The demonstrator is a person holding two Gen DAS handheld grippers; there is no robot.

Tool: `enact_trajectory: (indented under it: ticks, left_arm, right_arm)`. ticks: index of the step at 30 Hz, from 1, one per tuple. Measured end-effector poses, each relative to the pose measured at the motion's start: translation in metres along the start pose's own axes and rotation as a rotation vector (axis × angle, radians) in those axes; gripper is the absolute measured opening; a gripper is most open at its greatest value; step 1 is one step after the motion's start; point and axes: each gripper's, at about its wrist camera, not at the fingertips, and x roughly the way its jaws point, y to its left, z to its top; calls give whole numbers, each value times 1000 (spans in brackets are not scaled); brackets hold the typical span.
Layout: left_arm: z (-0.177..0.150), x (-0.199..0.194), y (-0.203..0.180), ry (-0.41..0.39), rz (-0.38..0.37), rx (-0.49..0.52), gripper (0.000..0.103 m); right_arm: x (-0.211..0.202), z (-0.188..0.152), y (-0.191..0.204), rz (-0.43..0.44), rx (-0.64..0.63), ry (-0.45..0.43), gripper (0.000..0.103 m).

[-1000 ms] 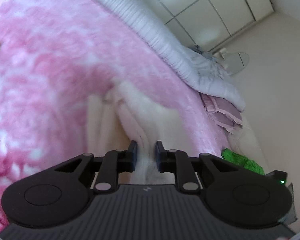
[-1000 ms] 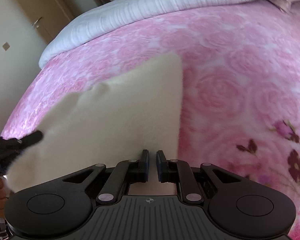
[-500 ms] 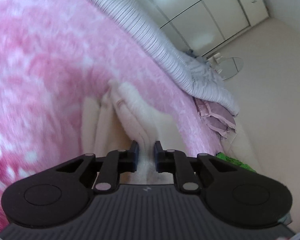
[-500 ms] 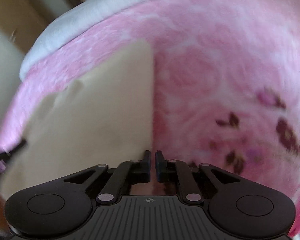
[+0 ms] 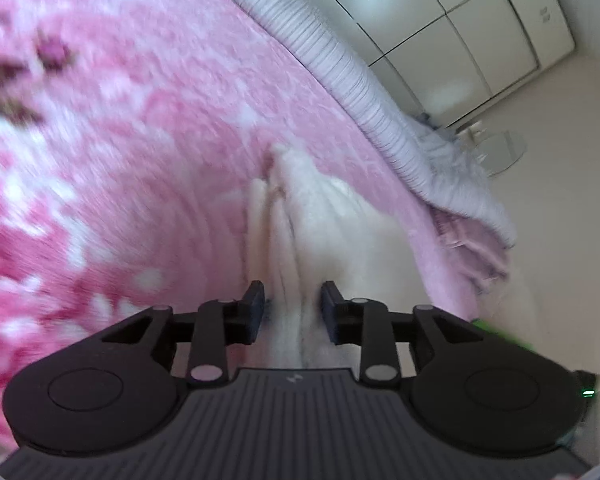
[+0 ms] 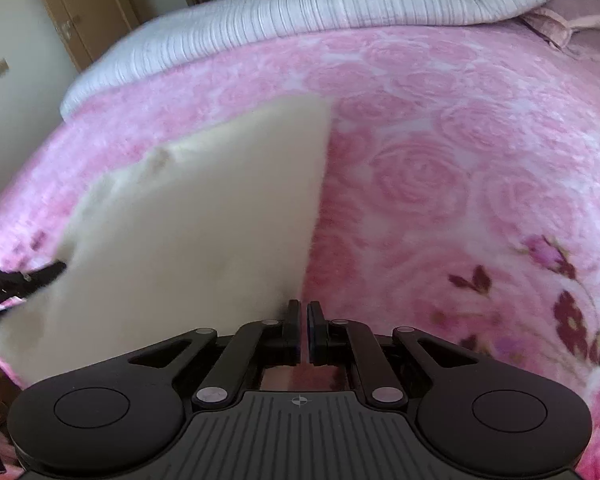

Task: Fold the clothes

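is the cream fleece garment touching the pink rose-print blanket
Touching. The right wrist view shows the cream fleece garment lying flat on the pink rose-print blanket, with no gap along its straight right edge; the left wrist view also shows its folds resting on the blanket.

Folded garment [image 6: 204, 232] lies on the blanket [image 6: 440, 168], which covers the bed. Quilt [image 6: 300, 12] lies behind the blanket at the bed's far edge. Left gripper [image 6: 40, 274] sits at the garment's left edge, right gripper [image 6: 304, 320] at its near right corner.
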Motion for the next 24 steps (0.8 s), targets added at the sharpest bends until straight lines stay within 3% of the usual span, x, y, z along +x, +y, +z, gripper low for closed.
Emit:
enact_trajectory:
  ticks: [5, 7, 9, 11, 16, 18, 19, 20, 21, 24]
  left_arm:
    - [-10, -38, -12, 21, 18, -52, 31]
    - [-21, -50, -10, 36, 27, -100, 35]
    - [-30, -57, -4, 45, 23, -168, 40]
    - [-38, -60, 2, 51, 5, -239, 41]
    - [-44, -53, 9, 32, -27, -337, 40]
    - [-43, -46, 9, 24, -27, -340, 33]
    - [-43, -43, 8, 23, -26, -328, 25]
    - [-44, -44, 5, 18, -19, -297, 20]
    - [-45, -45, 2, 11, -9, -258, 17]
    - [-51, -51, -2, 1, 10, -169, 15]
  right_arm:
    - [-53, -23, -4, 107, -53, -117, 7]
    - [-67, -33, 2, 138, -114, -122, 14]
    - [-74, -44, 12, 137, -215, -100, 50]
    - [-81, -57, 26, 125, -344, -105, 54]
    - [-73, -83, 63, 49, -657, -100, 54]
    - [-64, -90, 76, -4, -759, -128, 53]
    - [-60, -91, 80, -13, -790, -136, 47]
    - [-56, -93, 84, -22, -820, -145, 25]
    - [-51, -94, 88, -31, -847, -151, 17]
    - [-44, -99, 87, -56, -894, -163, 7]
